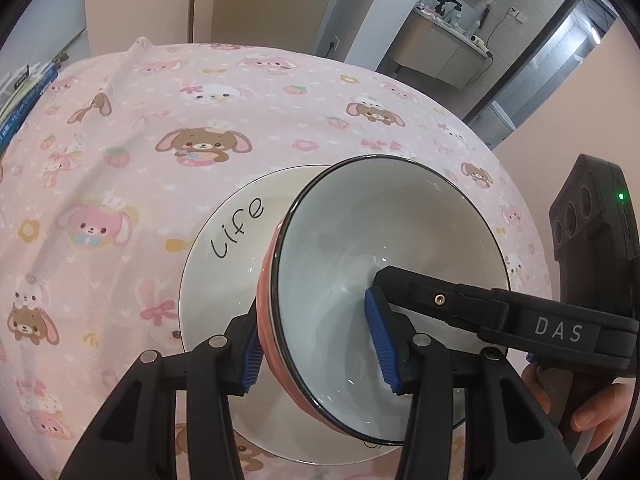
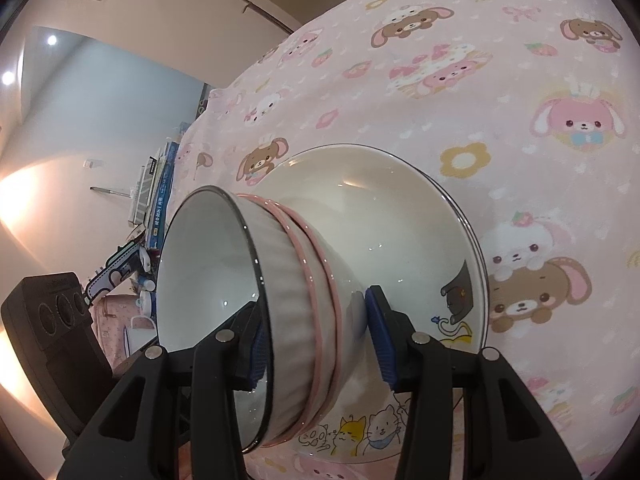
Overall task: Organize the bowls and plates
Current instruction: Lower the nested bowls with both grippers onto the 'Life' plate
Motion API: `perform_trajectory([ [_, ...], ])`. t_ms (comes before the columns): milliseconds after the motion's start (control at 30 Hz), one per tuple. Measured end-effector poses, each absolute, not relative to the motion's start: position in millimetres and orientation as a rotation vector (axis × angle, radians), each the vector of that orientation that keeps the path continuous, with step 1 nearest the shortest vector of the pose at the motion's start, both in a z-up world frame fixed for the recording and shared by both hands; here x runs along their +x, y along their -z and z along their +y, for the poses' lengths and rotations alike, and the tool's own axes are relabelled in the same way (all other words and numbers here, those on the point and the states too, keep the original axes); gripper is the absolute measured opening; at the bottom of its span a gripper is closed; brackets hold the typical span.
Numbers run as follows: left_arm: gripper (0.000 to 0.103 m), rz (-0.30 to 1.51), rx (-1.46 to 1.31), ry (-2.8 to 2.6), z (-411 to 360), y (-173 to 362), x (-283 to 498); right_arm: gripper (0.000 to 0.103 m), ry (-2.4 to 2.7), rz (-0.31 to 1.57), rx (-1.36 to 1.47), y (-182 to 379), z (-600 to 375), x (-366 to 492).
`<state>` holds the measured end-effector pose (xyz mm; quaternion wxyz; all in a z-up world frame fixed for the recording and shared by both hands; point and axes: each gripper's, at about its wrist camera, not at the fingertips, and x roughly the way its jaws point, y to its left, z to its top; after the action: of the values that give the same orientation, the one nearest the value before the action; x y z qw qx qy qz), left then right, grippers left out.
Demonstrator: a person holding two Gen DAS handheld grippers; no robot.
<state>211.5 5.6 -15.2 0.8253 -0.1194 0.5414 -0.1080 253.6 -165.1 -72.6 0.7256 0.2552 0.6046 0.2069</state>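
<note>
Bowl (image 1: 384, 264), pink-ribbed outside, is tipped on its side over the white plate (image 1: 224, 264) on the pink-clothed worktop (image 1: 160, 128), mouth facing sideways. Left gripper (image 1: 316, 344) and right gripper (image 2: 316, 344) each clamp its wall, one pad inside, one outside.

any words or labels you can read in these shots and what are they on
"Life": handwritten in black on the inside of the white plate under the bowl.
"DAS": white letters on the arm of the right gripper, seen from the left wrist view.
Spines of the books beside the table carry print, too small to read.
Scribble beside the cartoon cats on the plate: not legible.
</note>
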Motion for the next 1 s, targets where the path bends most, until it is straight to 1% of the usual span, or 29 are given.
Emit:
perform_trajectory([
  [400,0.050,1.121,-0.204,0.242,2.1,14.1,208.4,0.043,-0.471,1.320,0.529,72.2,-163.0,255.0],
  [667,0.048,1.070,-0.101,0.252,-0.3,5.9,202.8,0.044,-0.490,1.315,0.481,69.9,-159.1,252.2],
  [833,0.048,1.065,-0.110,0.261,2.7,4.3,204.2,0.045,-0.485,1.325,0.459,66.4,-158.4,252.9],
  [933,0.048,1.033,-0.109,0.251,5.1,-1.9,201.1,0.045,-0.477,1.300,0.462,59.8,-162.3,251.4],
  [1000,0.049,1.019,-0.107,0.241,6.8,-5.1,200.6,0.048,-0.478,1.263,0.477,52.3,-166.4,250.1],
])
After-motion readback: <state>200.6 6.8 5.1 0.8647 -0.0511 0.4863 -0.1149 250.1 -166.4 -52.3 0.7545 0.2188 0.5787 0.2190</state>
